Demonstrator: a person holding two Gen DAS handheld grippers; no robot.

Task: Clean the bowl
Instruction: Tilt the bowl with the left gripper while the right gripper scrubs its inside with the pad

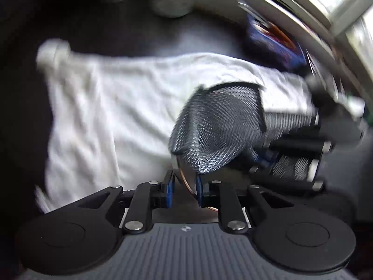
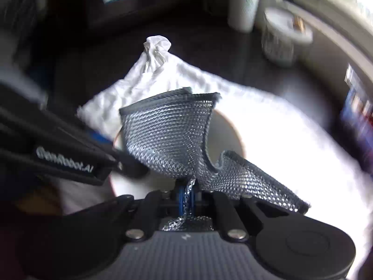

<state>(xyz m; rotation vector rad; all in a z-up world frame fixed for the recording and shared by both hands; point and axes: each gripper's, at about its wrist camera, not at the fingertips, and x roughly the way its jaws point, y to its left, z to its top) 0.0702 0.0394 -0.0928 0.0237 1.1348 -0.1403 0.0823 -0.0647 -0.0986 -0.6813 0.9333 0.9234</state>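
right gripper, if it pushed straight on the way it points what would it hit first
Probably the bowl. The right gripper is shut on the mesh cloth, which fans out ahead of it over the bowl's inside; depth is unclear.

bowl on towel, mesh cloth above

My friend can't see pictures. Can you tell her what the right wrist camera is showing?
The right gripper pinches a silvery mesh scrubbing cloth that fans out over a white bowl. The left gripper reaches in from the left to the bowl's edge. Beneath lies a crumpled white towel on a dark table.
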